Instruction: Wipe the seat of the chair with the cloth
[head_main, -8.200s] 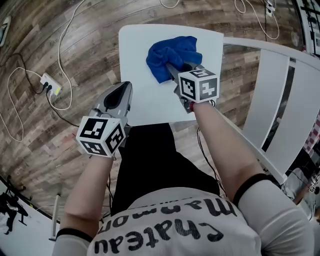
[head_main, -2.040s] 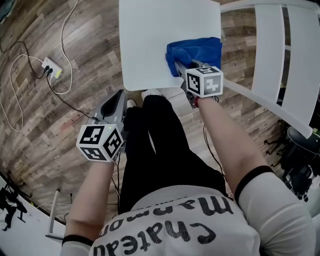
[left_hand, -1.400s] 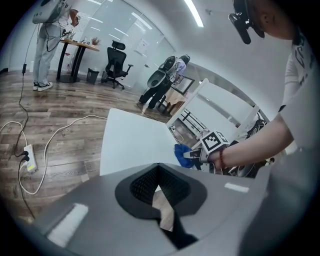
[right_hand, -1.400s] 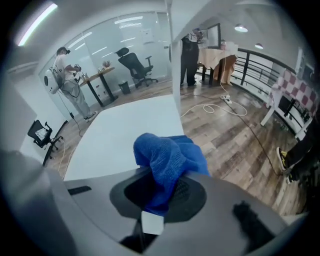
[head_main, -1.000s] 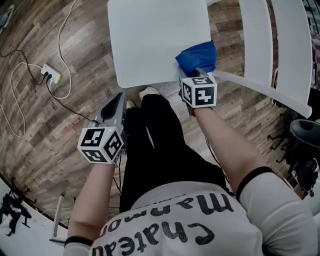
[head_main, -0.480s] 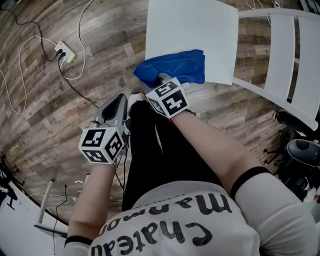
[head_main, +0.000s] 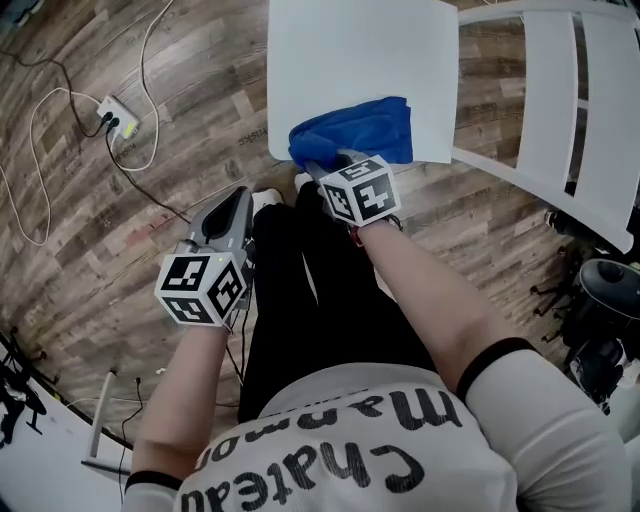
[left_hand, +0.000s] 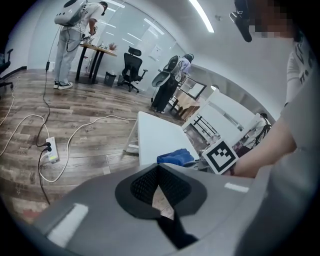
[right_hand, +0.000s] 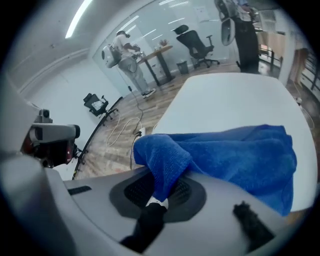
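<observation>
Right hand-held gripper (head_main: 320, 168) clamping cloth (head_main: 362, 125) at seat (head_main: 360, 50) front edge, left hand-held gripper (head_main: 238, 198) closed

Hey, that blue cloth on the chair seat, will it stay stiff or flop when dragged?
Probably floppy: the blue cloth folds and bunches where the right tool pinches it. Its fuzzy pile should likely drag rather than slip on the smooth white seat.

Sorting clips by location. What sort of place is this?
Probably an open office or lab: an office chair and desk by a glass wall, and a power strip on a wood-look floor.
</observation>
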